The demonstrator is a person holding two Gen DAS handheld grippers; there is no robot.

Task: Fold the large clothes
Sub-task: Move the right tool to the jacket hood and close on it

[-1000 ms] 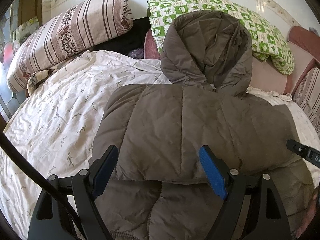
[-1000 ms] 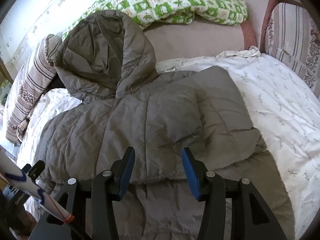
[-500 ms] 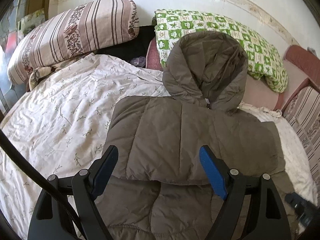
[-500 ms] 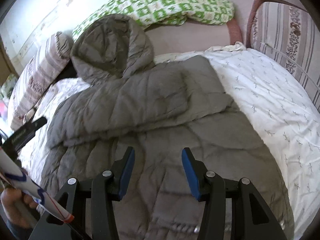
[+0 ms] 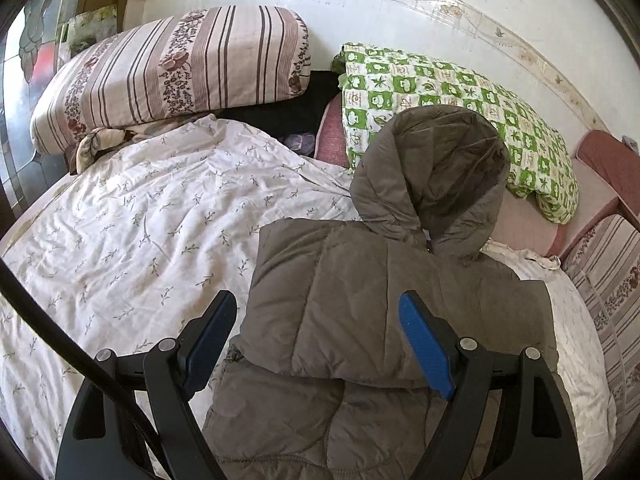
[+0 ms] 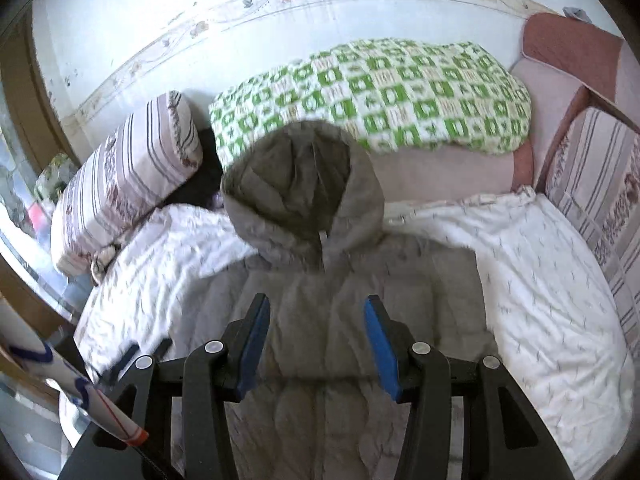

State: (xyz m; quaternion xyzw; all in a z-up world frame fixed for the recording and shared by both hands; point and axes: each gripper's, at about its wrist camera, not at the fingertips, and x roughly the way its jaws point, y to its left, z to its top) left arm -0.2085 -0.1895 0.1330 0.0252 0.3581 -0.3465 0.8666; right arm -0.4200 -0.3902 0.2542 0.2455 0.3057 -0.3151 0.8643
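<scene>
A grey-brown quilted hooded jacket (image 5: 360, 300) lies on the bed's white leaf-print cover (image 5: 140, 232), sleeves folded across its body, hood (image 5: 432, 176) resting against the green pillow. It also shows in the right wrist view (image 6: 320, 292), blurred. My left gripper (image 5: 320, 340) is open and empty, raised above the jacket's lower left part. My right gripper (image 6: 316, 340) is open and empty, raised above the jacket's middle. Neither touches the jacket.
A striped floral pillow (image 5: 172, 68) lies at the back left and a green-and-white checked pillow (image 5: 460, 104) at the back right. A pink upholstered headboard (image 5: 600, 184) and striped side panel (image 6: 600, 200) border the bed's right. A white tiled wall stands behind.
Both grippers have pulled back and risen from the jacket, staying open. The jacket now looks smaller and farther away in both views. The right view is blurred by motion.
</scene>
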